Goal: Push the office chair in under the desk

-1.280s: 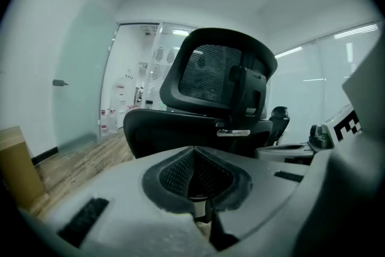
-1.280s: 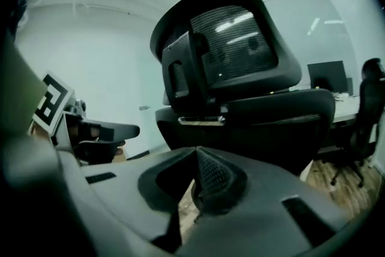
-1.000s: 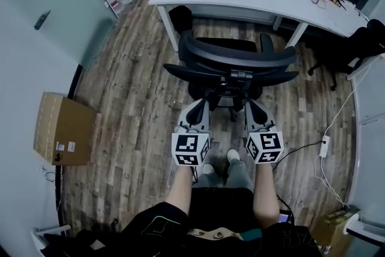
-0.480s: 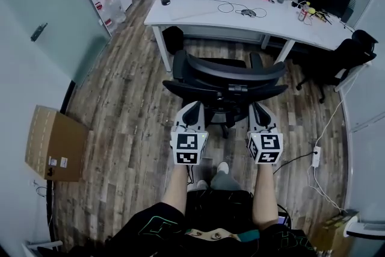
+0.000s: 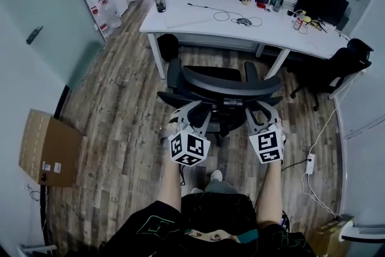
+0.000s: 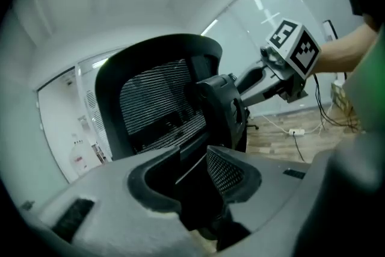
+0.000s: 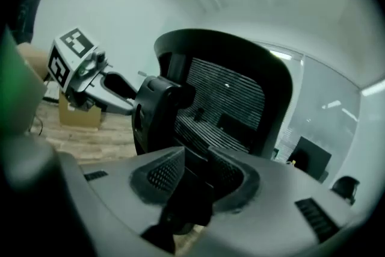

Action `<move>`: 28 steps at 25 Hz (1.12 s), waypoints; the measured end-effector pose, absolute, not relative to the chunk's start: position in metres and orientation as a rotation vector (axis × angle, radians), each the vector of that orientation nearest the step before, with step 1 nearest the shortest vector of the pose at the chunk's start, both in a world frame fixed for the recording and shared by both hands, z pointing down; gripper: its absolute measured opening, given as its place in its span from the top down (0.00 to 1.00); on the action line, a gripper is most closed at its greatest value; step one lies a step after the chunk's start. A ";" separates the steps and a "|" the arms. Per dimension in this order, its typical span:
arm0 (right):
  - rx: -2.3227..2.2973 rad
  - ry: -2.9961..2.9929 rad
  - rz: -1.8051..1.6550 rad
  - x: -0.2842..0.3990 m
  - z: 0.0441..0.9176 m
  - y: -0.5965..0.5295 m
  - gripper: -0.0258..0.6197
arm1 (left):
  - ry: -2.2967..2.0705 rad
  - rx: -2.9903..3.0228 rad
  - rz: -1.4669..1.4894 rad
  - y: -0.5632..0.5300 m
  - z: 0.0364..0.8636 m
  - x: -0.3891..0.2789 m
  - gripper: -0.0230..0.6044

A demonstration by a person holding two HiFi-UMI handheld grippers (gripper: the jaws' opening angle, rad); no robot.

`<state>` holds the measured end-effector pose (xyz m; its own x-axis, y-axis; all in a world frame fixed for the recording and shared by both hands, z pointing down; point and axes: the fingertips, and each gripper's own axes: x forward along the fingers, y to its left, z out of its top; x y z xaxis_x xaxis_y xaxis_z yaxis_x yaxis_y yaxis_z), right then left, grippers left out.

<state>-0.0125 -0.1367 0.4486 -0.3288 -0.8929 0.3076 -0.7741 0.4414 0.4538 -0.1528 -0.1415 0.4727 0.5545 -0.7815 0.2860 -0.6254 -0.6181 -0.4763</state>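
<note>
Head view: one white table (image 5: 204, 20) spans the top of the frame. One black office chair (image 5: 222, 84) stands at centre, just below the table's near edge, with its back turned to me. A second dark chair (image 5: 337, 66) sits at the right, and one cardboard box (image 5: 45, 147) lies at the left on the wooden floor (image 5: 120, 105). My two hand-held grippers, left hand-held gripper (image 5: 194, 110) and right hand-held gripper (image 5: 264, 110), reach the lower edge of the chair's back, one towards each end.

Left gripper view: the jaws have just been opening and stand released. The dark edge of the chair back lies in the gap, and the mesh back rises above it.

Right gripper view: the jaws have likewise just been opening and stand released, with dark chair frame between them.
</note>
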 end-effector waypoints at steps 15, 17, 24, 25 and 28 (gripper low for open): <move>0.782 -1.820 -0.662 -0.042 0.480 -0.159 0.73 | 0.796 -2.075 -1.060 -0.167 0.478 -0.133 0.73; 0.760 -1.815 -0.654 -0.043 0.482 -0.162 0.71 | 0.761 -2.069 -1.089 -0.168 0.479 -0.130 0.72; 0.760 -1.837 -0.616 -0.046 0.482 -0.164 0.72 | 0.674 -2.041 -1.184 -0.174 0.488 -0.124 0.71; 0.766 -1.841 -0.616 -0.045 0.482 -0.164 0.72 | 0.668 -2.046 -1.188 -0.174 0.488 -0.124 0.71; 0.799 -1.866 -0.618 -0.042 0.480 -0.165 0.72 | 0.640 -2.064 -1.187 -0.176 0.487 -0.120 0.71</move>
<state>-0.0417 -0.1651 0.4798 -0.3075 -0.7527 0.5822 -0.2563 0.6547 0.7111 -0.1204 -0.1756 0.4872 0.4674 -0.6883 0.5549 -0.0856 -0.6599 -0.7464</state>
